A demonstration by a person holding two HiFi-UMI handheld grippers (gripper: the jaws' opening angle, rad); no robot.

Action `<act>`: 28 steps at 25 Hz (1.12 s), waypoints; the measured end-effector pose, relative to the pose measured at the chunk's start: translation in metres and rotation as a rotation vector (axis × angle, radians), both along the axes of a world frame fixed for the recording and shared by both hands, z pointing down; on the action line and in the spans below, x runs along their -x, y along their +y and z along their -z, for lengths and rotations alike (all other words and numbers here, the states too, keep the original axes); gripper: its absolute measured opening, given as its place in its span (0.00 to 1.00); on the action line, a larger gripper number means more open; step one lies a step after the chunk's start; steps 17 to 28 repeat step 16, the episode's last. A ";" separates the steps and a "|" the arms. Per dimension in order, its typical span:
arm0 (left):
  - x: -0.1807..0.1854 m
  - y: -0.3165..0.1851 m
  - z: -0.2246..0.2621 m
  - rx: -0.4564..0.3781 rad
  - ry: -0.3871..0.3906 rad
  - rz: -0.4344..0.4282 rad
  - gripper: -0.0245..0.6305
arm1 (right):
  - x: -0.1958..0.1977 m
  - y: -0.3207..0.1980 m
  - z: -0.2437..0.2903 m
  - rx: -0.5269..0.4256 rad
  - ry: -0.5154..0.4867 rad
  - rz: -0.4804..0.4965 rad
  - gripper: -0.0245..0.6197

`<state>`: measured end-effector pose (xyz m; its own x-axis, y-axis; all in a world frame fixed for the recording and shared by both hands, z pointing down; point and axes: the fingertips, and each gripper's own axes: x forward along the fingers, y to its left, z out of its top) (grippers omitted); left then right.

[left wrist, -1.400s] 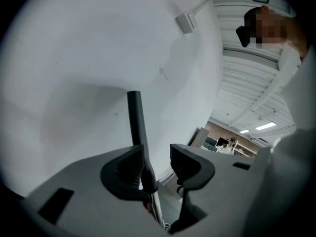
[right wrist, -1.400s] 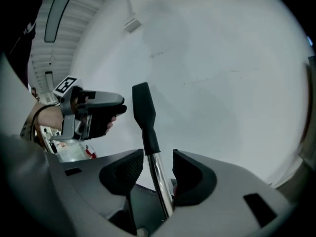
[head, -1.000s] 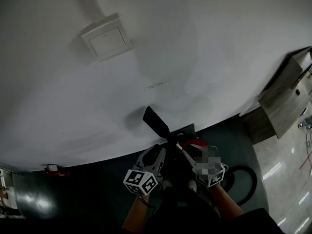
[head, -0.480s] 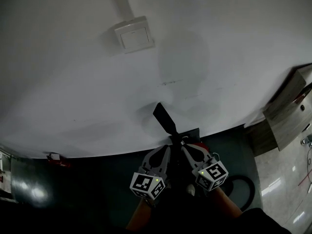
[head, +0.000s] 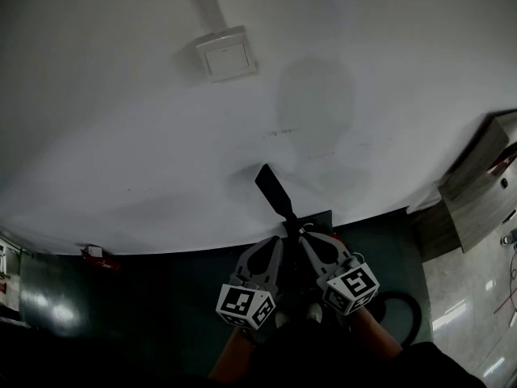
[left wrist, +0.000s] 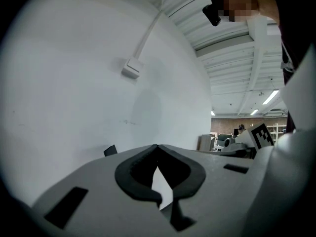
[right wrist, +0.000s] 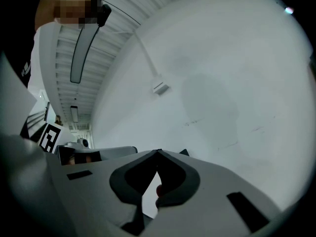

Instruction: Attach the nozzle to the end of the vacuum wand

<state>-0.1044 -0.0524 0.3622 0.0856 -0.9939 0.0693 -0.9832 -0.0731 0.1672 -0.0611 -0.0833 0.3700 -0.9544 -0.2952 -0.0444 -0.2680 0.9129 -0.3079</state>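
A black flat nozzle [head: 273, 191] sticks up against the white wall, and its lower end is hidden behind my grippers. My left gripper [head: 279, 242] and right gripper [head: 304, 234] sit side by side just below it, angled toward each other. Both are shut. In the left gripper view the tips [left wrist: 158, 147] meet with nothing between them, and the nozzle's tip [left wrist: 110, 150] pokes up to their left. In the right gripper view the jaws [right wrist: 158, 153] are likewise shut, with the nozzle's tip [right wrist: 184, 152] just to their right. I cannot make out the wand.
A white wall [head: 363, 95] with a switch box [head: 226, 55] fills the view ahead. A dark boxy part [head: 319, 217] sits behind the grippers. A black hose loop [head: 408, 309] lies on the dark floor at the right, beside a wooden cabinet [head: 477, 168].
Both grippers went from open to shut and rose closer to the nozzle's base. The red part seen by the right gripper a second ago is now hidden.
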 end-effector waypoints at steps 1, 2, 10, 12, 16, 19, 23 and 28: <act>0.001 0.001 0.001 -0.002 -0.002 0.002 0.04 | 0.000 0.000 0.001 -0.001 -0.001 -0.002 0.06; 0.001 0.002 0.001 -0.001 -0.001 0.005 0.04 | 0.000 0.001 0.001 0.001 -0.001 -0.006 0.06; 0.009 0.010 0.009 -0.006 -0.016 0.001 0.04 | 0.004 0.010 0.007 -0.004 0.003 -0.024 0.06; 0.013 0.012 0.010 -0.007 -0.017 0.000 0.04 | 0.007 0.011 0.007 -0.002 0.009 -0.032 0.06; 0.025 0.015 0.010 -0.004 0.002 0.008 0.04 | 0.017 0.013 0.007 -0.006 0.008 -0.043 0.06; 0.025 0.015 0.010 -0.004 0.002 0.008 0.04 | 0.017 0.013 0.007 -0.006 0.008 -0.043 0.06; 0.025 0.015 0.010 -0.004 0.002 0.008 0.04 | 0.017 0.013 0.007 -0.006 0.008 -0.043 0.06; 0.025 0.015 0.010 -0.004 0.002 0.008 0.04 | 0.017 0.013 0.007 -0.006 0.008 -0.043 0.06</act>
